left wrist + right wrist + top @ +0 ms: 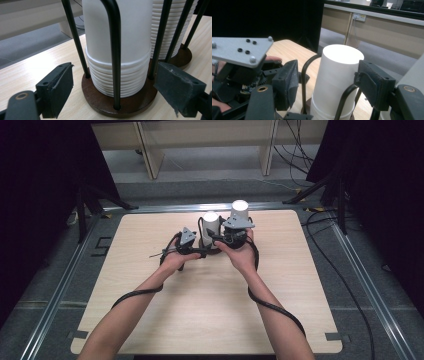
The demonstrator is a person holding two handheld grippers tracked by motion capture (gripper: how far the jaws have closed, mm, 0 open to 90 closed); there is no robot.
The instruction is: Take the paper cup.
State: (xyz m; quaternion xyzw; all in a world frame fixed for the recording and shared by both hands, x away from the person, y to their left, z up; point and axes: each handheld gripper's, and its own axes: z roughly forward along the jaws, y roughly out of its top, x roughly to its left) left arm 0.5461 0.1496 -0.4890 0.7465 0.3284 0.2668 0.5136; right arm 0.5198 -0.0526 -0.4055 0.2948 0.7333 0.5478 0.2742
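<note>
Reaching in from the near edge of the table (150, 320), the left gripper (192, 251) spreads its jaws either side of the wooden base (120, 105), not touching. The right gripper (327, 85) brackets the nearer cup stack (211, 226), jaws apart. Just behind stands the taller stack (240, 211).
</note>
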